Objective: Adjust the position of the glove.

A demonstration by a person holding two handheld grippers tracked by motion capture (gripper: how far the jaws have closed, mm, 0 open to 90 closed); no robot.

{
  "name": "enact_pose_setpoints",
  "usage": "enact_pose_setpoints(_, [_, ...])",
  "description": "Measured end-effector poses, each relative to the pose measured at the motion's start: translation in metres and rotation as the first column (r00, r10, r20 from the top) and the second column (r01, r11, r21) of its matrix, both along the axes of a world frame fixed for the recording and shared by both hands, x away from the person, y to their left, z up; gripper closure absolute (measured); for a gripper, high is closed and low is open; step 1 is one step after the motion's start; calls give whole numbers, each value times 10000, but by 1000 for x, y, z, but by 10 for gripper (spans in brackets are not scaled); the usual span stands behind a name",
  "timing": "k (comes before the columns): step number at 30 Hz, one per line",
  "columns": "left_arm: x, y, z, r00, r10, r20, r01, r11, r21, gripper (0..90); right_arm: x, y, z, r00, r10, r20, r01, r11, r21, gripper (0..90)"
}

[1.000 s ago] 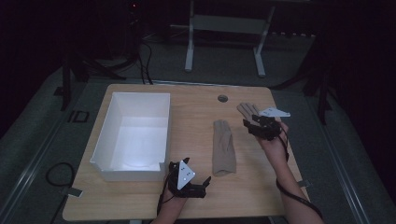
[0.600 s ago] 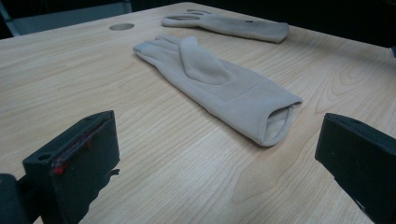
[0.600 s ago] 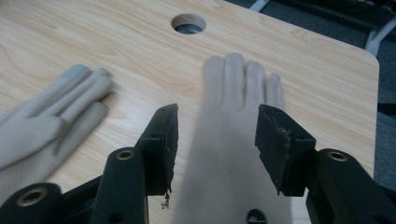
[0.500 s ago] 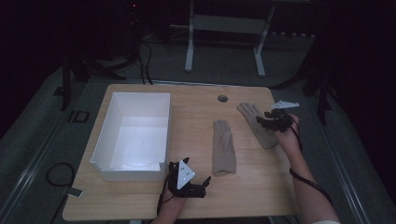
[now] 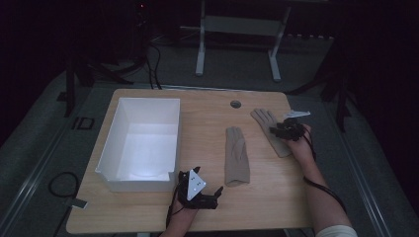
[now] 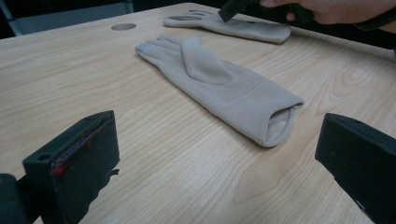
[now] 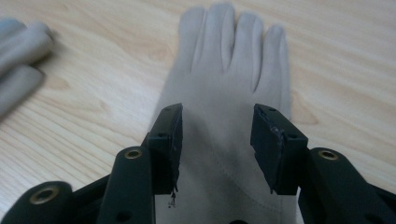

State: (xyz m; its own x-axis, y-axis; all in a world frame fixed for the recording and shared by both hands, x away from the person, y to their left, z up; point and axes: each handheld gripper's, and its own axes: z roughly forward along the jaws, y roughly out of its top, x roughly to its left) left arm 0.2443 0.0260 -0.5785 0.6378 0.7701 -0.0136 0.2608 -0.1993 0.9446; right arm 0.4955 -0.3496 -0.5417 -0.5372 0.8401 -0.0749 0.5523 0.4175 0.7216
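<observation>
Two beige gloves lie flat on the wooden table. The middle glove points its cuff at my left gripper, which rests near the front edge with jaws wide open and empty. In the left gripper view that glove lies ahead of the left gripper, its cuff opening facing me. The right glove lies further right. My right gripper hovers over its palm, open. In the right gripper view the right gripper straddles the right glove, whose fingers point away.
A white open box stands on the table's left half, close to my left gripper. A round cable hole sits near the far edge. The middle glove's fingertips show at the left of the right gripper view.
My right gripper has shifted a little to the right and settled over the right glove's palm and cuff. The left gripper and the middle glove have stayed put.
</observation>
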Motion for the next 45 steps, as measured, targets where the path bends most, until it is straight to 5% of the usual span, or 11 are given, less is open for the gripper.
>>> enact_pose_setpoints(2, [0,0,0,10000,1,8,-1,10000,-1,1,3,-1,-10,9997,-18,-235,12,9996,-277,544])
enact_pose_setpoints(5, [-1,0,0,10000,-3,26,3,10000,13,2,3,-5,-13,9998,13,-210,-9,9998,181,573])
enact_pose_setpoints(11, [-1,0,0,10000,5,42,-6,10000,25,1,1,-3,-12,9995,47,-310,-39,9997,239,782])
enact_pose_setpoints(18, [-1,0,0,10000,4,29,-4,10000,10,1,-6,5,-3,9947,-971,-331,985,9942,428,835])
enact_pose_setpoints(29, [-1,0,0,10000,5,34,-5,10000,32,1,-38,17,63,9723,-2291,466,2219,9671,1248,836])
enact_pose_setpoints(33, [-1,0,0,10000,33,62,-33,10000,24,1,-56,21,84,9568,-2777,865,2650,9548,1345,836])
enact_pose_setpoints(40, [-2,-1,0,10000,2,92,-2,10000,28,1,-84,18,95,9366,-3414,790,3244,9300,1728,836])
enact_pose_setpoints(45, [-2,-1,0,9999,-17,115,16,10000,61,1,-109,12,90,9252,-3764,481,3581,9080,2177,836])
